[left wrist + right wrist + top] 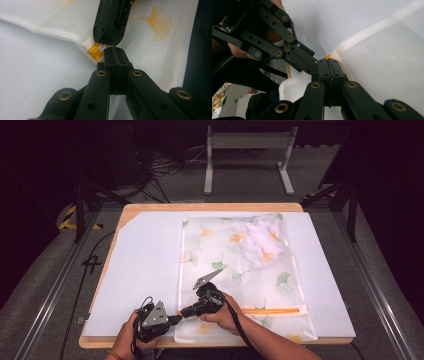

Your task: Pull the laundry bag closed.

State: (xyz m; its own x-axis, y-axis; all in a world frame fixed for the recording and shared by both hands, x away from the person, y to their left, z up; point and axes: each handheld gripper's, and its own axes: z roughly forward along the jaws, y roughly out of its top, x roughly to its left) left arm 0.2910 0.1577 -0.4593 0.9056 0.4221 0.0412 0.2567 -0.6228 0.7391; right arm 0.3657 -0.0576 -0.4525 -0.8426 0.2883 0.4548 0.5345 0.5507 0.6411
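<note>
A mesh bag (240,270) with a leaf print lies flat on the white board (145,265), a crumpled cloth (262,240) inside its far end. Both grippers meet at the bag's near left corner, by the orange zipper (96,51). The left gripper (115,53) and the right gripper (328,65) each have jaws pressed together; whether either pinches zipper or mesh I cannot tell.

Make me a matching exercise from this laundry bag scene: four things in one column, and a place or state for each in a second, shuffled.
1. left claw
2. orange zipper
3. crumpled cloth
4. white board

A. lies bunched inside the mesh bag's far end
B. lies under the mesh bag
C. shut, at the zipper's left end
D. runs across the bag's near end

Pairs: 1-C, 2-D, 3-A, 4-B
</note>
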